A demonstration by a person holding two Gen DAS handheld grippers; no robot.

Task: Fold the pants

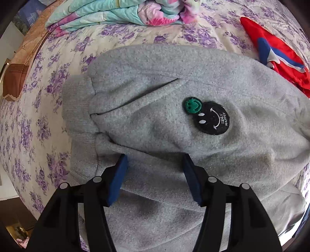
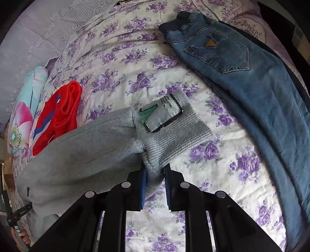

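Grey fleece pants (image 1: 174, 77) lie on the bed, with a black and green smiley patch (image 1: 211, 118) and a ribbed band (image 1: 77, 108) at the left. My left gripper (image 1: 155, 157) points straight down over the pants, open, blue pads apart with flat cloth below them. In the right wrist view a grey leg (image 2: 87, 145) stretches left, ending in a ribbed cuff (image 2: 174, 135) with a sewn label (image 2: 160, 114). My right gripper (image 2: 156, 167) is shut on the near edge of that cuff, which bunches between the pads.
The bedsheet (image 2: 135, 67) is white with purple flowers. A red and blue garment (image 1: 279, 56) lies beside the pants. Blue jeans (image 2: 251, 87) stretch along the right. A folded pastel quilt (image 1: 116, 13) sits at the far edge. A hand (image 2: 23, 235) shows at bottom left.
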